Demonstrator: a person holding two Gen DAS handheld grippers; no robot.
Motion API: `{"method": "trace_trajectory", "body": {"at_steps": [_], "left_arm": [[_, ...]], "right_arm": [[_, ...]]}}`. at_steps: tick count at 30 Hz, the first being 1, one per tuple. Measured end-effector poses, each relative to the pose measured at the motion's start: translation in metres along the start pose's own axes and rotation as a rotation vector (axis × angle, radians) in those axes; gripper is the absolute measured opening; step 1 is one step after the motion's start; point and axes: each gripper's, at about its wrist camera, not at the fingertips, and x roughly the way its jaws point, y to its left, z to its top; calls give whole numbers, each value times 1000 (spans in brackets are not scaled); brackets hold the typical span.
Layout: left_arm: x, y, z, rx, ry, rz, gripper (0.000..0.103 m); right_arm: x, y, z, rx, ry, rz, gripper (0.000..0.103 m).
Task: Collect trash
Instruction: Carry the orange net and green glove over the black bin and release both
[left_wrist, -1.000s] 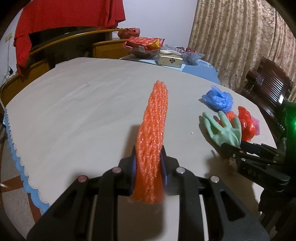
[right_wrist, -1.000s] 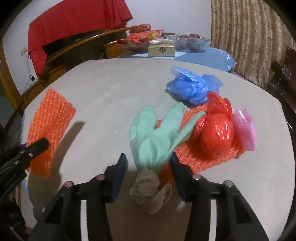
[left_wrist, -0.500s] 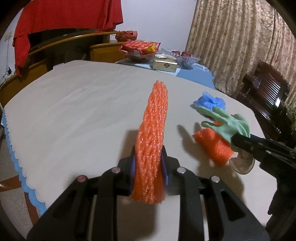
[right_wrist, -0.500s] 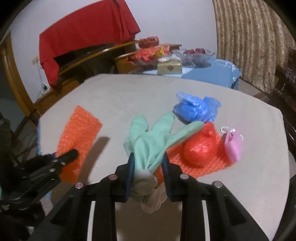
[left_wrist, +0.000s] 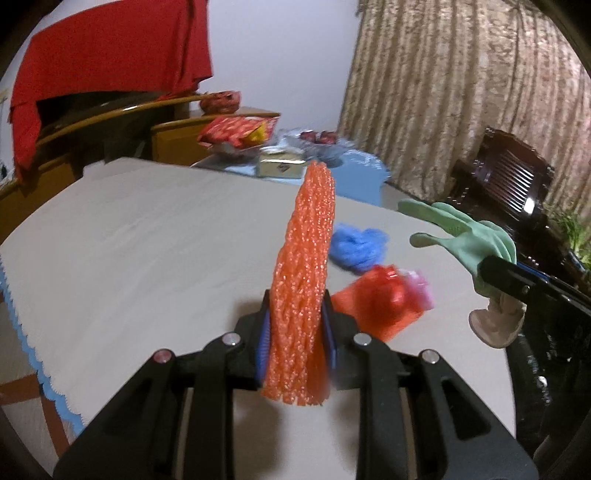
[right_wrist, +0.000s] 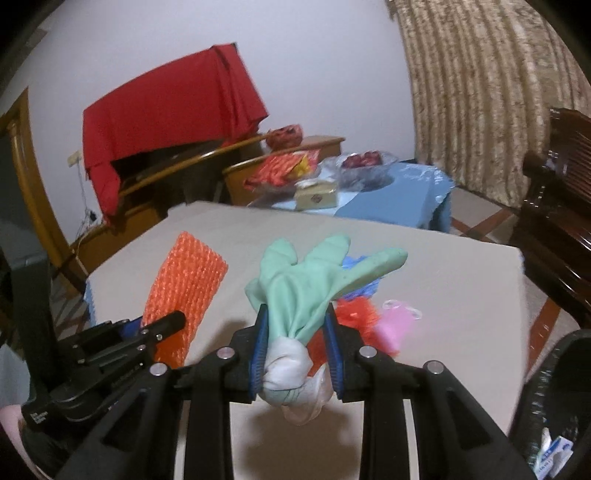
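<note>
My left gripper (left_wrist: 295, 332) is shut on an orange foam net (left_wrist: 304, 280) and holds it upright above the table; the net also shows in the right wrist view (right_wrist: 184, 291). My right gripper (right_wrist: 295, 339) is shut on a green rubber glove (right_wrist: 306, 280) with a pale cuff, lifted off the table; it shows at the right of the left wrist view (left_wrist: 465, 236). On the table lie a blue plastic bag (left_wrist: 358, 247), a red plastic bag (left_wrist: 380, 291) on a second orange net (left_wrist: 391, 321), and a pink bag (right_wrist: 391, 325).
The grey table (left_wrist: 147, 240) has a blue scalloped edge at the left. A black bin (right_wrist: 554, 410) with trash inside stands at the table's right. A blue side table (right_wrist: 399, 199) with snacks and a box stands behind. A dark wooden chair (left_wrist: 509, 184) is at the right.
My right gripper closed on the glove and lifted it up off the table. Both grippers rose and pulled back; the left one still holds the orange net.
</note>
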Motion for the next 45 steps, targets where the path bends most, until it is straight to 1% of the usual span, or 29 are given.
{"method": "trace_trajectory", "body": {"at_steps": [4,11,23,34,38,45], "left_arm": [[-2,-30,5,33,-8,-48,24],[0,-89,3,94,-2,-144,25],[8,-192,-6,208,15,-309,25],[19,-266,-21,303,45,-442,25],[24,-295,-28,329,58,-497,25],[35,-350,-39,365,86,-595,25]], "right_arm": [[-22,-21,3,19,-33,-54,28],[-55,-60,-1,69,-70,-137,28],[-129,-153,-26,203,-122,-317,28],[-179,-228,-58,300,-123,-487,28],[-190,-252,-64,323,-113,-534,28],[-203,-277,-75,339,-97,-583,28]]}}
